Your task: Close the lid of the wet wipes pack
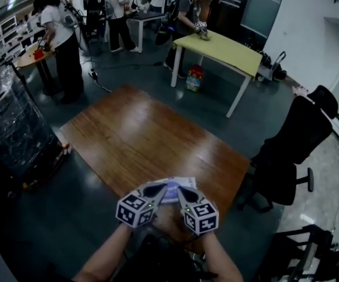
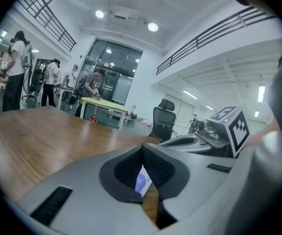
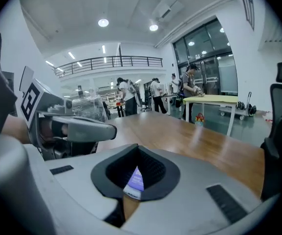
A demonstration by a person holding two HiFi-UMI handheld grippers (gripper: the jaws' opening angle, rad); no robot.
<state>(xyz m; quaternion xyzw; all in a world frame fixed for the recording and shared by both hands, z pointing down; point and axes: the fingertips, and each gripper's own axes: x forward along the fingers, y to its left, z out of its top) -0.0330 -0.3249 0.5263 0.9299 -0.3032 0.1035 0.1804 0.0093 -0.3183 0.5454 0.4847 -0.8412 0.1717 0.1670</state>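
Hovering side by side over the near part of the brown wooden counter point(image 1: 134, 134) are 2 hand-held grippers, the left hand-held gripper point(image 1: 159, 188) and the right hand-held gripper point(image 1: 181, 191), each with its jaws pressed together on nothing. Just 1 wet wipes pack point(image 1: 171, 194) lies flat on the counter beneath and between their tips. Beside the counter's right end stands 1 black office chair point(image 1: 298, 140).

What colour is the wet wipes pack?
The pack is white and purple; clearest in the right gripper view.
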